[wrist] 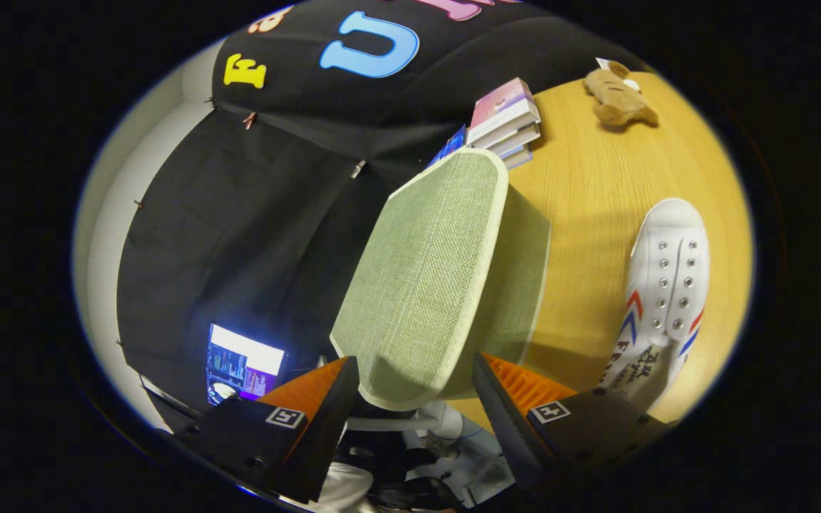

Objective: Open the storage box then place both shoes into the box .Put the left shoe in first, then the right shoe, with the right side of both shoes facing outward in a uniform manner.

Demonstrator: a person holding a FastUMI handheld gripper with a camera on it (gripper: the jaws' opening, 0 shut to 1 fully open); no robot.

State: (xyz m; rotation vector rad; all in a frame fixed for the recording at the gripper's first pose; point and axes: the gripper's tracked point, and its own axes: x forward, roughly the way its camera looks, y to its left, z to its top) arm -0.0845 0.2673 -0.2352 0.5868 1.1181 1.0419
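Observation:
My gripper [414, 370] is shut on the near rim of the storage box's green woven lid [425, 271]; a finger presses on each side of the rim. The lid is tilted up, away from the green box body [528, 263], which stands on the wooden table [596, 185] just beyond my fingers. One white sneaker [663, 285] with red and blue stripes and metal eyelets lies on the table beside the box, past my right finger, apart from the box. The box's inside is hidden behind the lid.
A stack of books [507, 117] stands on the table beyond the box, and a brown plush bear [617, 96] lies farther off near the table's edge. A lit screen [243, 363] glows beside my left finger. Blurred pale and dark shapes [425, 449] sit under the fingers.

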